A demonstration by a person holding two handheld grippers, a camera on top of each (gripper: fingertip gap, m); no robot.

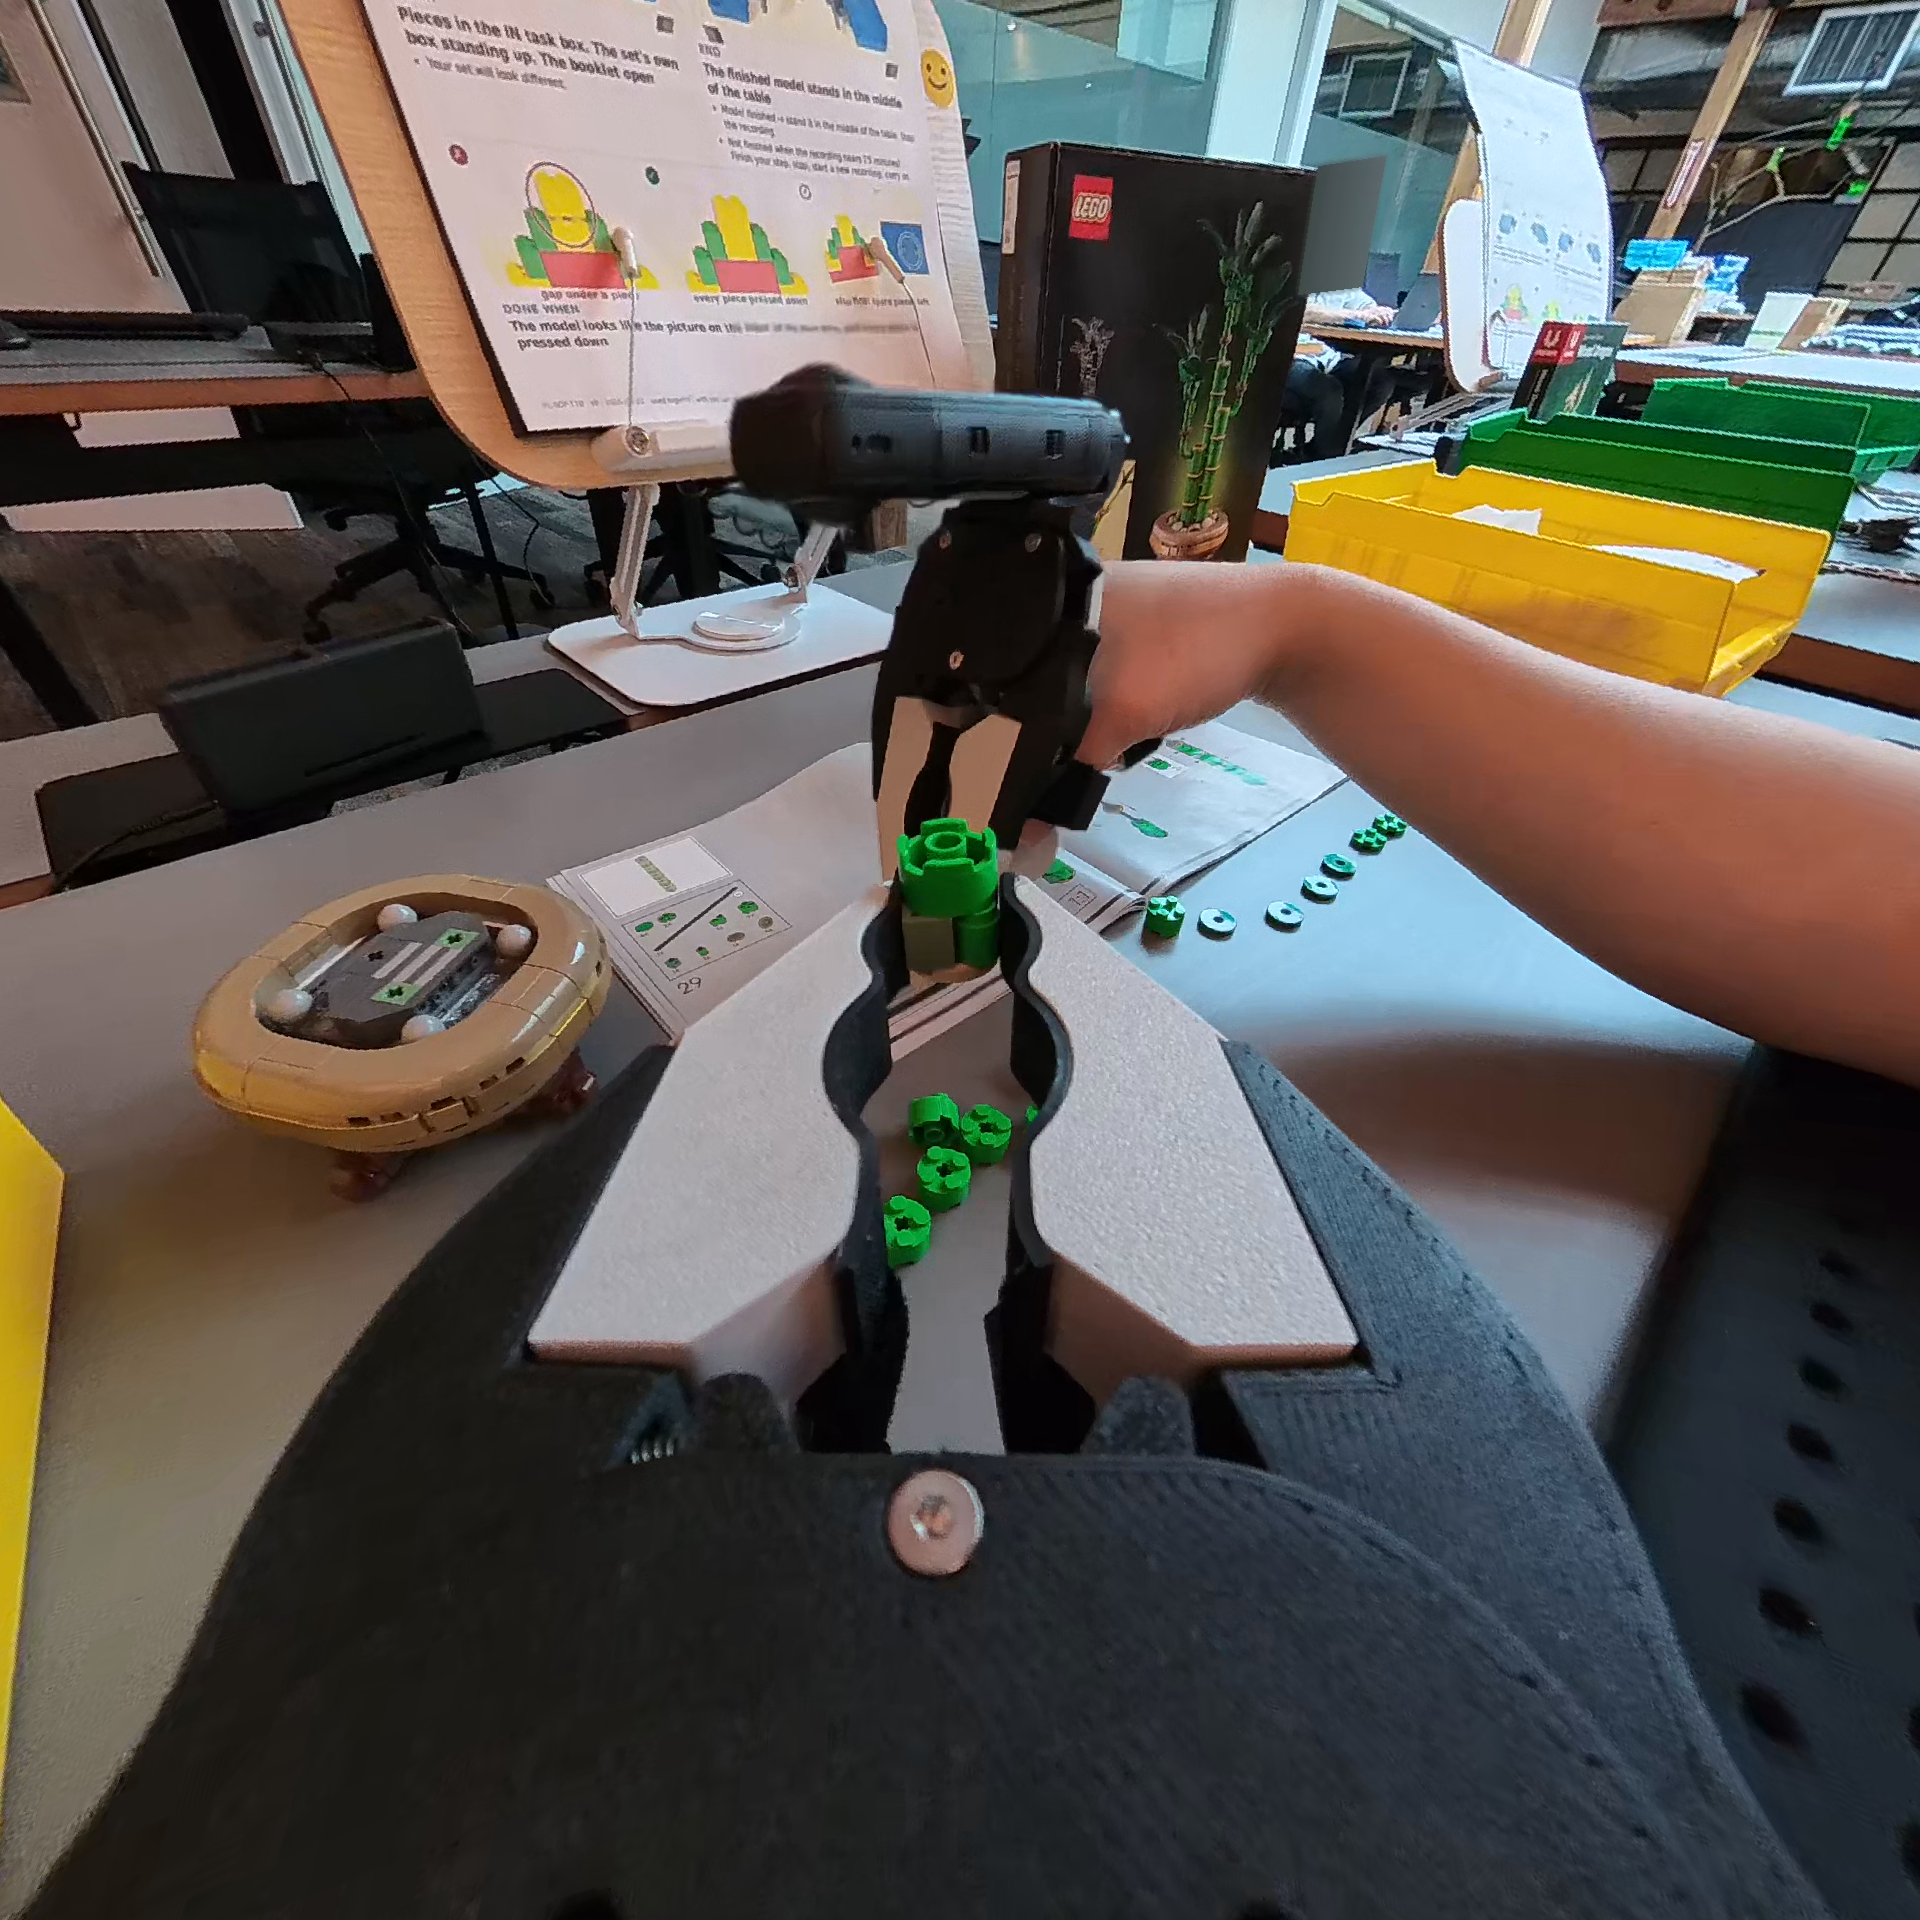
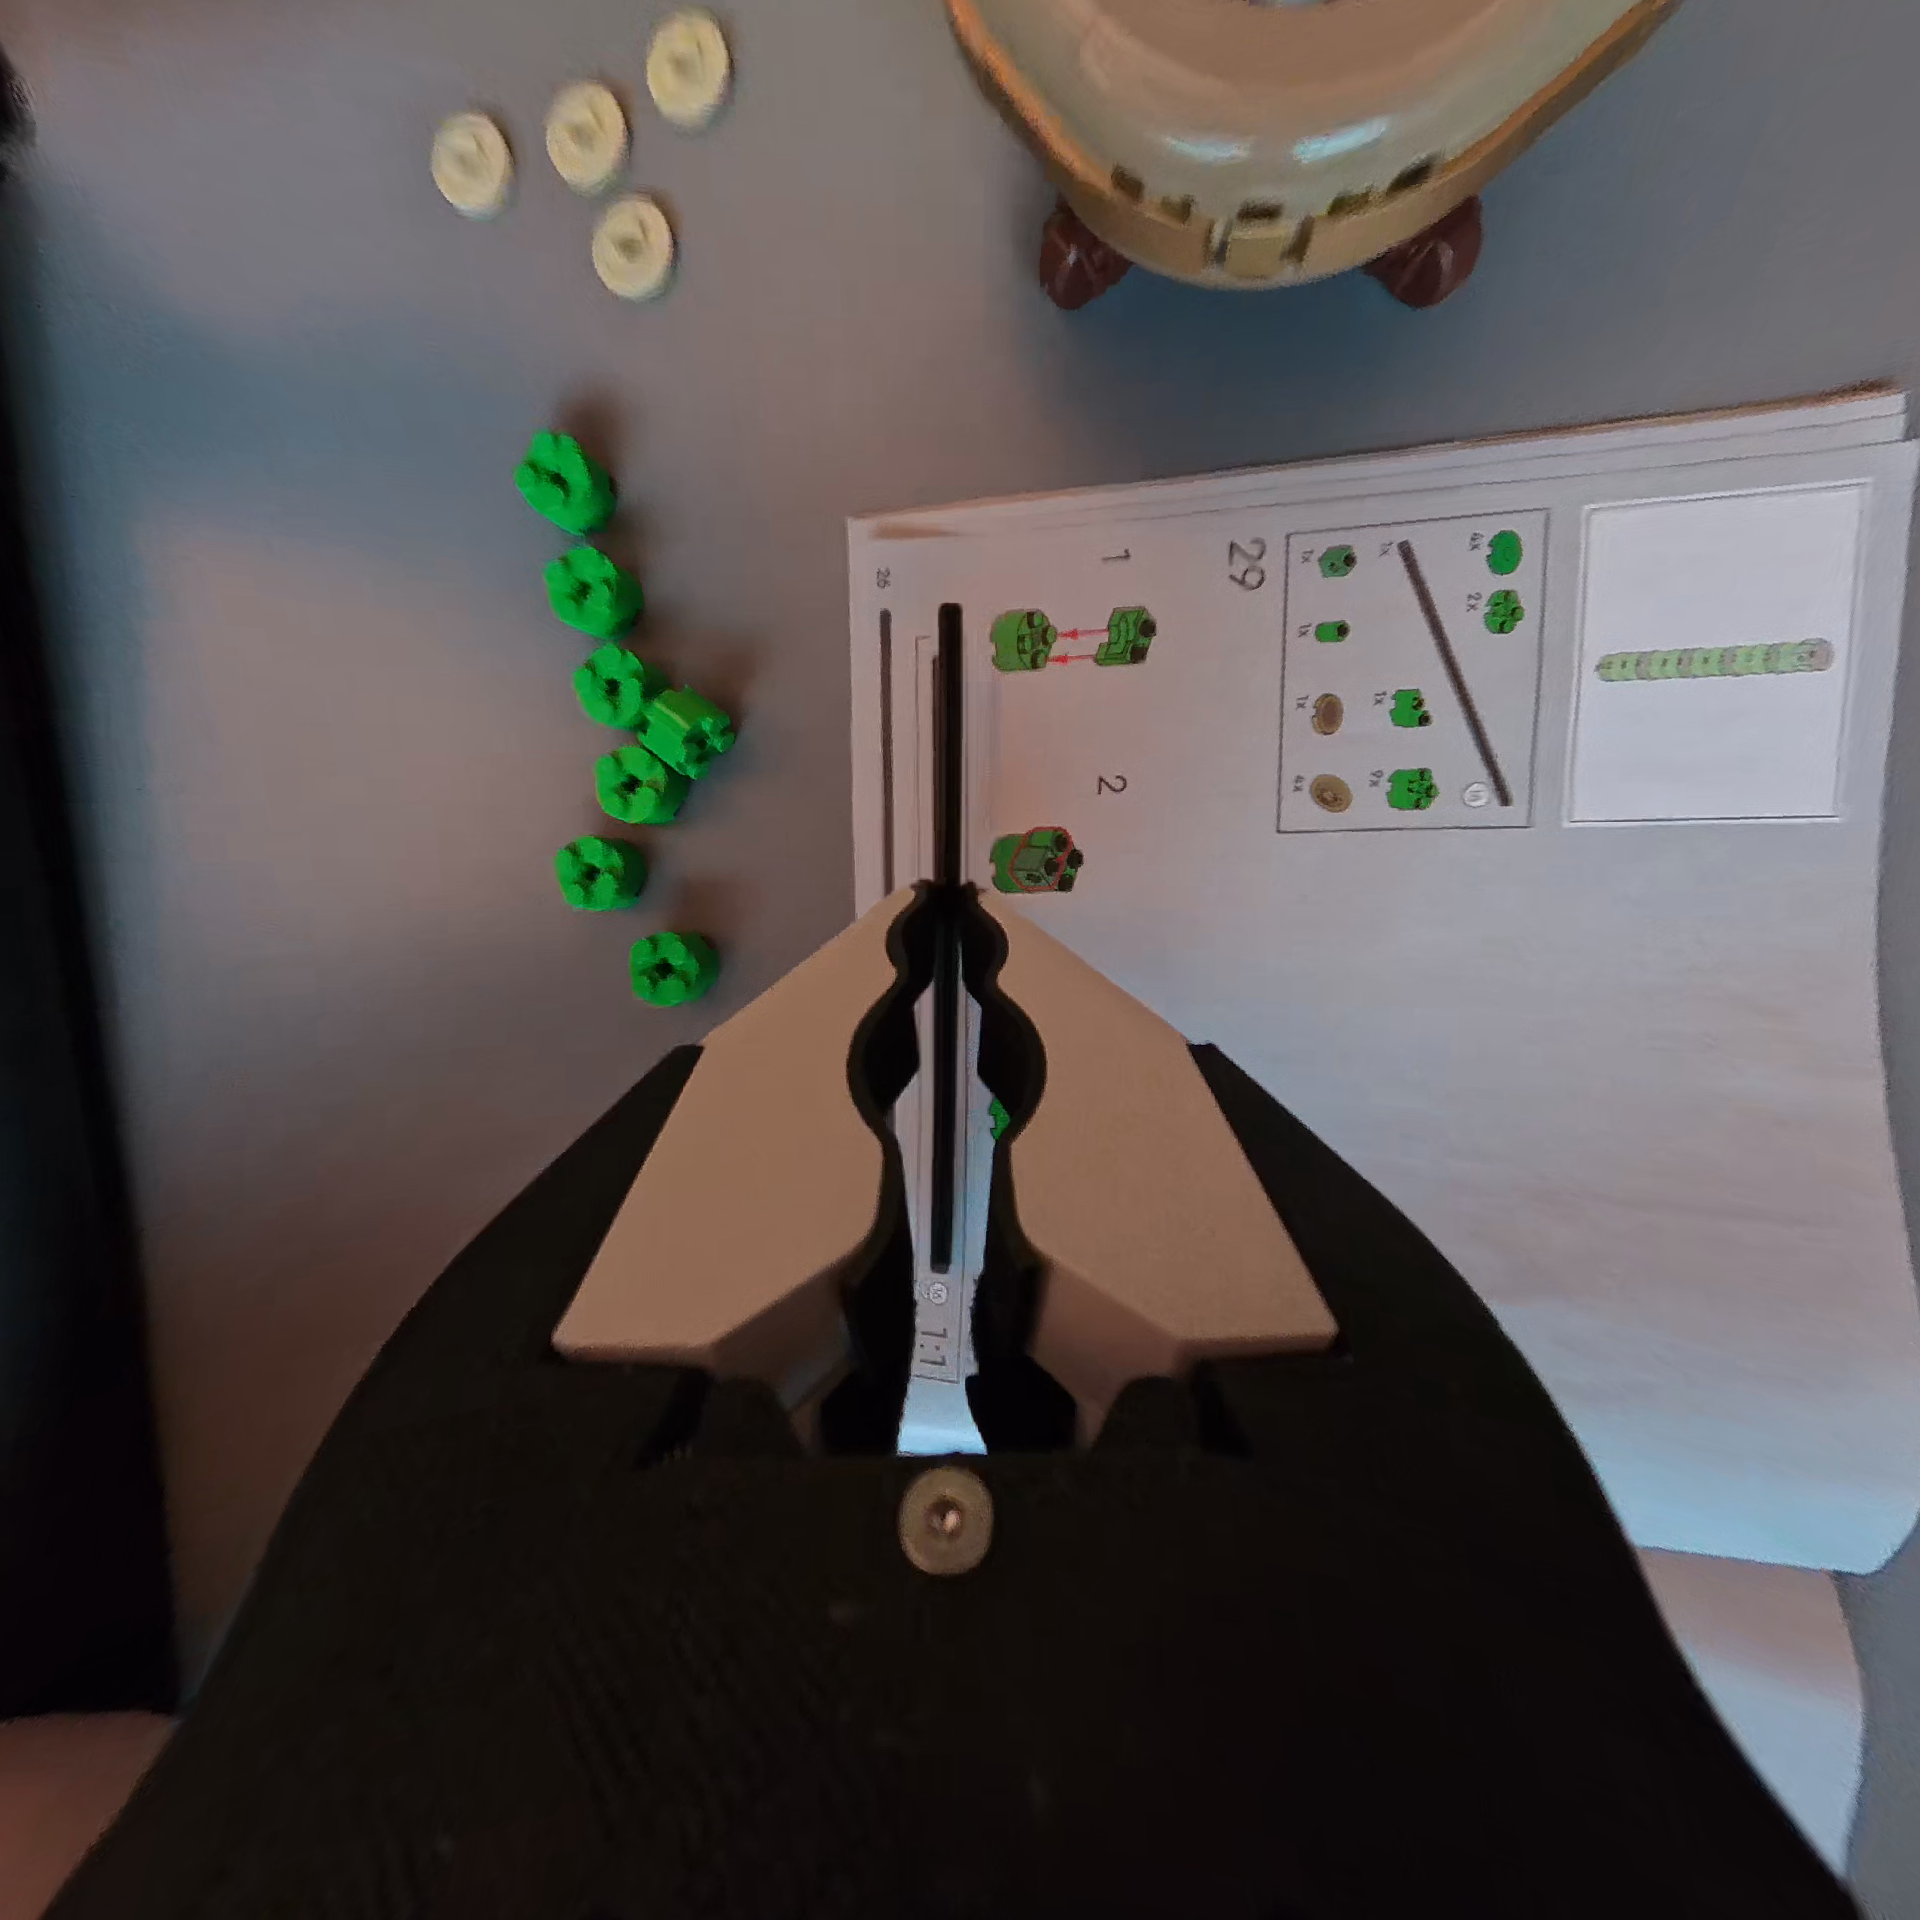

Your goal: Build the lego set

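Observation:
My left gripper [image 1: 948, 925] is shut on a short green stack [image 1: 945, 883]: a bright green round brick on olive and tan pieces, held above the open booklet [image 1: 675, 925]. My right gripper [image 1: 977, 805], held in a hand, points straight down just behind the stack. In the right wrist view the right gripper [image 2: 945, 894] is shut on a thin black axle [image 2: 948, 727] lying along the booklet page [image 2: 1455, 1039]. Several loose green round bricks [image 1: 940, 1153] lie on the grey table under my left fingers; they also show in the right wrist view [image 2: 613, 686].
A tan round pot model [image 1: 400, 1018] [image 2: 1299, 135] stands left of the booklet. Pale yellow round plates [image 2: 582, 135] lie near it. A row of small green pieces [image 1: 1283, 914] lies at the right. The set box [image 1: 1153, 343], instruction board [image 1: 675, 208] and yellow bin [image 1: 1538, 571] stand behind. Across from one pair of fingers to the other is roughly 15 cm. Both grippers' tips are roughly 15 cm from the tan round pot model [image 1: 400, 1018].

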